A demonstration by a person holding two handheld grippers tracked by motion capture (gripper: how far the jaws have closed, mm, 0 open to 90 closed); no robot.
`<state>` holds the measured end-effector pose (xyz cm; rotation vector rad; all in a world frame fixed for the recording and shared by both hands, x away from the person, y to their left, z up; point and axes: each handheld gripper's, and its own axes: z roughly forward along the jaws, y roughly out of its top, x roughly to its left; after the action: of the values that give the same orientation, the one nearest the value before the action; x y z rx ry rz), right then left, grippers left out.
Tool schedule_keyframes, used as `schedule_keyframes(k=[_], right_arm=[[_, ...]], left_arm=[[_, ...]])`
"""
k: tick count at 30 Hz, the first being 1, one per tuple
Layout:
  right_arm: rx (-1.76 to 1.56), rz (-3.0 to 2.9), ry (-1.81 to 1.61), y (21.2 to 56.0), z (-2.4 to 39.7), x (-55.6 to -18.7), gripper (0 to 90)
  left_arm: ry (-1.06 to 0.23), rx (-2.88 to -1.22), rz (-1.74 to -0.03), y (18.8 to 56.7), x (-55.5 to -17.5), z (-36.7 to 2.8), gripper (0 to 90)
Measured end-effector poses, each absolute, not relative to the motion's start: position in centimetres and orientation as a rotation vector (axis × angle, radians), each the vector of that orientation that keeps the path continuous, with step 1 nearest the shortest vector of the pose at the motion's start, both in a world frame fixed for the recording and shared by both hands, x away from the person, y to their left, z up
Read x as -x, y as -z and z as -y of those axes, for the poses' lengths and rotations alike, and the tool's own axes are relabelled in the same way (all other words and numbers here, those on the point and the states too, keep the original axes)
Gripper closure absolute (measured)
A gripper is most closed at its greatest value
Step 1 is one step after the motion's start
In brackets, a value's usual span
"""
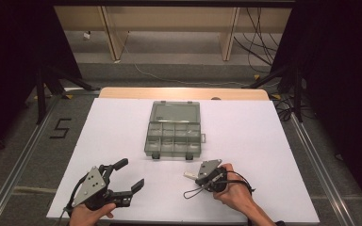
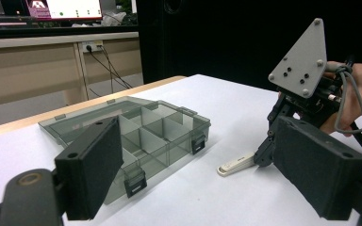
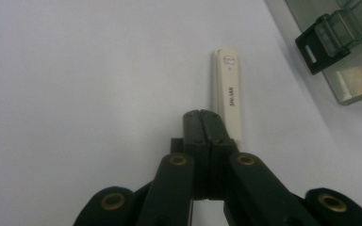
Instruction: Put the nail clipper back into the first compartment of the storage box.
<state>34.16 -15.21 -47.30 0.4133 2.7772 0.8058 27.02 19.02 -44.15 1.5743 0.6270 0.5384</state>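
A small white stick with dark lettering (image 3: 228, 89) lies flat on the white table sheet (image 1: 245, 136), just in front of the box. My right gripper (image 3: 201, 115) is shut, jaws pressed together, its tips down on the stick's near end; the stick runs out from under the right jaw rather than between the two. From the left gripper view, the right gripper (image 2: 264, 157) tilts down onto the stick (image 2: 235, 165). My left gripper (image 1: 131, 173) is wide open at the front left, holding nothing. A grey translucent compartment box (image 1: 174, 136) stands open mid-table, lid back.
The box's black latches (image 3: 321, 44) hang on its near side, close to the stick. The sheet's front edge runs just under both hands. Beyond the table are wooden furniture legs and cables on the floor (image 1: 259, 42).
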Motion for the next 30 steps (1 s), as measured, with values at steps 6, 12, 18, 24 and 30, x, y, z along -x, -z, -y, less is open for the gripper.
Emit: schedule_keyframes(k=[6,12,18,24,30], right_arm=[[-0.392,-2.781,-0.85,45.4,14.9,-34.0,53.3],[-0.394,-2.781,-0.723,44.5,14.6,-34.7,31.5],[-0.424,-2.829,-0.658,44.8,14.5,-35.7,25.1],[-0.421,-2.871,-0.614,45.0,14.4,-36.6,33.8],[-0.4,-2.925,-0.556,45.4,14.0,-37.2,43.4]], left_arm=[[-0.538,-1.579,-0.631,44.3,-27.2,-19.0,16.2],[-0.536,-1.585,-0.631,44.3,-27.2,-19.0,16.2],[-0.538,-1.587,-0.635,44.4,-27.2,-19.0,16.2],[-0.537,-1.586,-0.635,44.4,-27.2,-19.0,16.2],[-0.537,-1.586,-0.634,44.4,-27.2,-19.0,16.2]])
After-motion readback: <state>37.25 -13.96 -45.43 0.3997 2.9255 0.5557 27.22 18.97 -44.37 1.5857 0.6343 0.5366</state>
